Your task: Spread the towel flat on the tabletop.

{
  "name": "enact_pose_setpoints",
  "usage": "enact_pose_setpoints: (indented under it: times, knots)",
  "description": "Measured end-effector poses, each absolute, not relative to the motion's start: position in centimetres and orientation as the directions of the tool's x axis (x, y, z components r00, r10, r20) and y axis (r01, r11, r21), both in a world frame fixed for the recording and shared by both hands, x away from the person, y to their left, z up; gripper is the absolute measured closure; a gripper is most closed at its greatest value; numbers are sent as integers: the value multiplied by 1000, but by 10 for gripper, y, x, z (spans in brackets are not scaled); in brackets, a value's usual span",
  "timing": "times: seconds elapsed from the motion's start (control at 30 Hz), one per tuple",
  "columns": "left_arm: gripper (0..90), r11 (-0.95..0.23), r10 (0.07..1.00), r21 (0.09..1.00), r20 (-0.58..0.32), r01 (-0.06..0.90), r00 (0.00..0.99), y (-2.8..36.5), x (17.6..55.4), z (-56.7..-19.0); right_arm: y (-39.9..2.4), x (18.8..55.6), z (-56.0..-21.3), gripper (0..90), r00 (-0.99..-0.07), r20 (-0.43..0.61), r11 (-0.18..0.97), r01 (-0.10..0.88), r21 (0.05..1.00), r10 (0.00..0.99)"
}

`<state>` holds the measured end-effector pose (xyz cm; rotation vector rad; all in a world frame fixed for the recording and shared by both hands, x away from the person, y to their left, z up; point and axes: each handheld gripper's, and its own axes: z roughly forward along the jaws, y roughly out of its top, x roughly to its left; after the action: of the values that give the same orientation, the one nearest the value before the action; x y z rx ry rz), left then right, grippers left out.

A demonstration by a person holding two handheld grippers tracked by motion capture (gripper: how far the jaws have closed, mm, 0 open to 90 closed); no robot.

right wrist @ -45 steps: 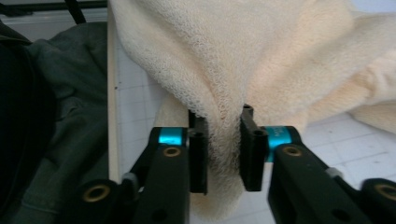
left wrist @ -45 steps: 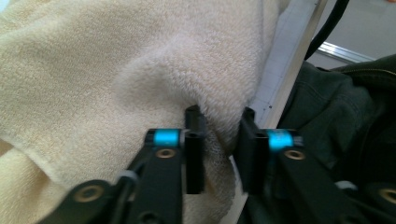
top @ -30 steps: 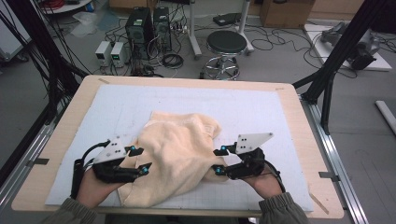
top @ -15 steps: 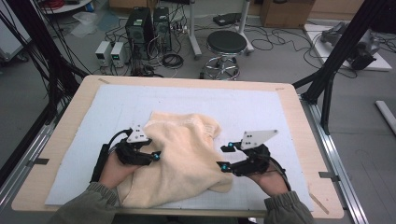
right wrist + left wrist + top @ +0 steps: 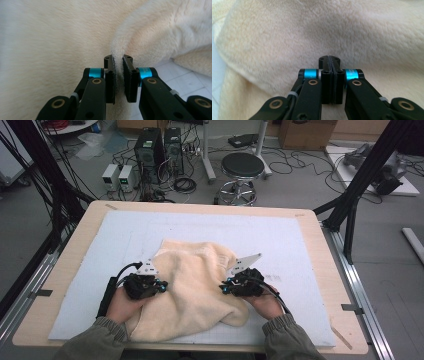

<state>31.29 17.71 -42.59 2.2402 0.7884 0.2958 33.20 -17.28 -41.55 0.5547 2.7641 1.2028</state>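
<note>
In the high view, two hands in olive sleeves come in from the near table edge, each holding one black two-jaw gripper at either side of the single cream fleece cloth (image 5: pixel 195 290), which lies crumpled on the pale blue mat (image 5: pixel 300 250). The left gripper (image 5: pixel 162 286) and right gripper (image 5: pixel 225 289) point inward at the cloth.

In the left gripper view, the jaws have just closed and meet pad to pad, with no cloth visibly between them.

In the right gripper view, the jaws have just closed, pinching a raised fold of the cloth.
</note>
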Motion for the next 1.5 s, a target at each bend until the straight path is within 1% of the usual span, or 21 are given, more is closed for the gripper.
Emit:
enact_pose_setpoints:
  times: [0.17, 0.37, 0.43, 0.47, 0.53, 0.57, 0.6, 0.63, 0.67, 0.73, 0.83, 0.9, 0.97, 1.07, 1.1, 1.17, 1.2, 1.27, 1.33, 1.47, 1.5]
  knots:
    - [887, -543, 599, 719, -30, 434, 800, 185, 294, -423, -186, 312, -395, 828, -939, 27, 619, 248, 745, 344]
    - [886, -541, 565, 728, -56, 421, 823, 189, 276, -416, -210, 286, -370, 829, -936, 3, 595, 227, 771, 353]
    - [875, -538, 553, 738, -57, 408, 831, 186, 272, -413, -216, 279, -364, 814, -943, 8, 584, 212, 783, 333]
    - [856, -539, 545, 744, -48, 394, 837, 185, 273, -410, -217, 278, -363, 786, -947, 17, 586, 213, 782, 322]
    - [773, -524, 552, 767, -27, 372, 834, 181, 279, -404, -219, 278, -363, 700, -942, 13, 581, 218, 784, 336]
    - [682, -511, 560, 780, -17, 362, 828, 179, 286, -400, -223, 284, -364, 644, -927, 40, 531, 248, 811, 372]
    - [682, -497, 570, 790, -14, 359, 821, 177, 290, -398, -223, 284, -364, 644, -927, 40, 531, 248, 811, 372]
    - [658, -489, 581, 797, -7, 355, 814, 174, 297, -395, -224, 286, -364, 638, -923, 48, 515, 255, 819, 382]
    - [607, -487, 593, 800, 6, 352, 805, 171, 304, -394, -224, 290, -366, 626, -918, 50, 505, 261, 822, 393]
    - [515, -474, 623, 809, 29, 347, 782, 165, 319, -392, -222, 301, -374, 604, -904, 30, 532, 278, 800, 426]
    - [427, -444, 654, 824, 31, 351, 756, 160, 340, -394, -221, 315, -385, 571, -886, 46, 534, 318, 783, 461]
    - [412, -430, 672, 822, 16, 372, 740, 156, 351, -396, -220, 321, -395, 546, -874, 30, 554, 334, 763, 485]
    - [401, -452, 675, 801, 19, 393, 737, 151, 361, -399, -222, 325, -405, 527, -864, 51, 545, 360, 757, 501]
    - [421, -484, 665, 761, -2, 433, 747, 143, 372, -410, -226, 329, -415, 504, -849, 94, 520, 402, 753, 520]
    - [531, -504, 659, 737, -9, 450, 752, 141, 374, -415, -224, 330, -418, 499, -845, 99, 525, 413, 744, 525]
    - [708, -537, 642, 695, -30, 478, 766, 140, 377, -422, -221, 330, -420, 500, -847, 90, 531, 407, 743, 524]
    - [708, -542, 644, 689, -27, 481, 765, 139, 376, -424, -218, 331, -421, 504, -847, 79, 537, 403, 741, 526]
    - [845, -570, 640, 673, 5, 470, 768, 139, 372, -422, -212, 335, -426, 539, -845, 63, 553, 402, 730, 532]
    - [890, -577, 641, 669, 15, 469, 767, 140, 369, -419, -206, 339, -431, 593, -841, 59, 568, 413, 712, 537]
    - [896, -570, 649, 663, 0, 485, 761, 152, 361, -419, -193, 344, -434, 720, -857, 31, 605, 388, 695, 514]
    - [896, -572, 647, 659, -4, 488, 763, 156, 359, -420, -191, 343, -433, 771, -863, 24, 617, 380, 689, 505]
